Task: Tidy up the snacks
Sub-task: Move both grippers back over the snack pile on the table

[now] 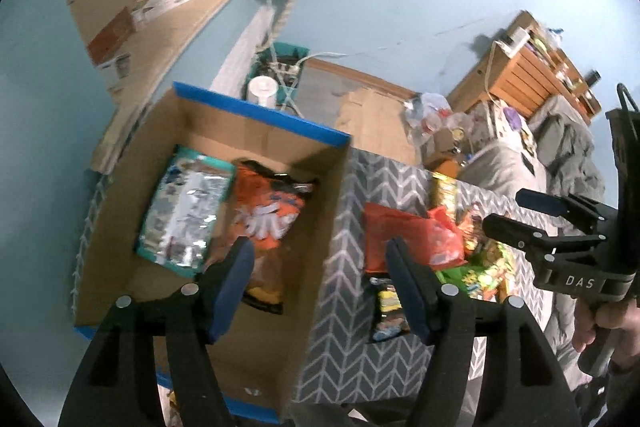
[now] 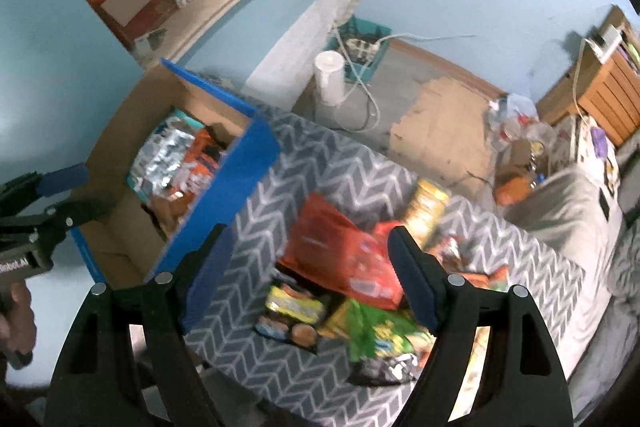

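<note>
A cardboard box with blue edges (image 1: 256,111) (image 2: 240,155) stands at left. Inside lie a teal and silver snack bag (image 1: 184,215) (image 2: 160,155) and an orange chip bag (image 1: 264,215) (image 2: 202,157). To its right a grey chevron fabric bin (image 1: 348,227) (image 2: 288,187) holds a red-orange bag (image 1: 404,235) (image 2: 340,251), a green bag (image 2: 380,335), a yellow can (image 2: 428,207) and several other snacks. My left gripper (image 1: 320,287) is open and empty over the box's right wall. My right gripper (image 2: 308,279) (image 1: 504,211) is open and empty above the bin.
A wooden counter (image 1: 168,27) with cups and boxes runs at the upper left. A white humidifier (image 2: 330,79), cables and a teal crate (image 2: 360,43) sit on the floor behind. Flat cardboard (image 2: 440,123), clutter, a wooden shelf (image 1: 532,75) and a grey bed (image 2: 572,211) lie right.
</note>
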Available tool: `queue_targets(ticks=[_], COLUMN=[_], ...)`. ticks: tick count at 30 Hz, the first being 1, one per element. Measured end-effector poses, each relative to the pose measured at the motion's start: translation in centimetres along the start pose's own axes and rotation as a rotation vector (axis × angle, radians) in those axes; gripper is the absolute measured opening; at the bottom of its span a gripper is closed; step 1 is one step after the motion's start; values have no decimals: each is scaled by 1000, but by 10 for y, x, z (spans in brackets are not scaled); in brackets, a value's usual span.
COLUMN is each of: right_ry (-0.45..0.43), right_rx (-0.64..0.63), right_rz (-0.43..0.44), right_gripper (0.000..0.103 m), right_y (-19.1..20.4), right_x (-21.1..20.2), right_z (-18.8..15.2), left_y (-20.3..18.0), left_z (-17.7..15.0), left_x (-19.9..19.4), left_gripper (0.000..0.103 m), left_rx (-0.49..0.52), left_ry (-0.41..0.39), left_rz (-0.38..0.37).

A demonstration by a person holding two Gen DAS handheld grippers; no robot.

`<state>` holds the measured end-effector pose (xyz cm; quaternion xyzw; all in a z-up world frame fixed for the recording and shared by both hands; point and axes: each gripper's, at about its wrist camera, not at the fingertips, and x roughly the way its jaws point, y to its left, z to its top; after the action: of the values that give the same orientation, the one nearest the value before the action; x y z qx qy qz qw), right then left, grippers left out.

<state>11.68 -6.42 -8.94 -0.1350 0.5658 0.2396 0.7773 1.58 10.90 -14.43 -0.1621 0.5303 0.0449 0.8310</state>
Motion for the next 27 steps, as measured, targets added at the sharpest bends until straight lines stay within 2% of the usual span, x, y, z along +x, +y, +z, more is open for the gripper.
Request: queue_targets(ticks=[8,18,27], right_ry=[8,36,59], right_rx=[117,252,355], right_rz=[-63,-150,-180], right_gripper=[80,80,80], right_y=[-49,-127,-182], right_x=[-16,-13,-7], right_z=[-37,-92,-140], left_y=[-55,-127,-182], left_z=[0,-13,-31], left_x=[14,40,68], left_gripper=[73,74,79], left_rx=[127,311,460], left_ry=[35,95,148], left_rz=[-37,-91,-122])
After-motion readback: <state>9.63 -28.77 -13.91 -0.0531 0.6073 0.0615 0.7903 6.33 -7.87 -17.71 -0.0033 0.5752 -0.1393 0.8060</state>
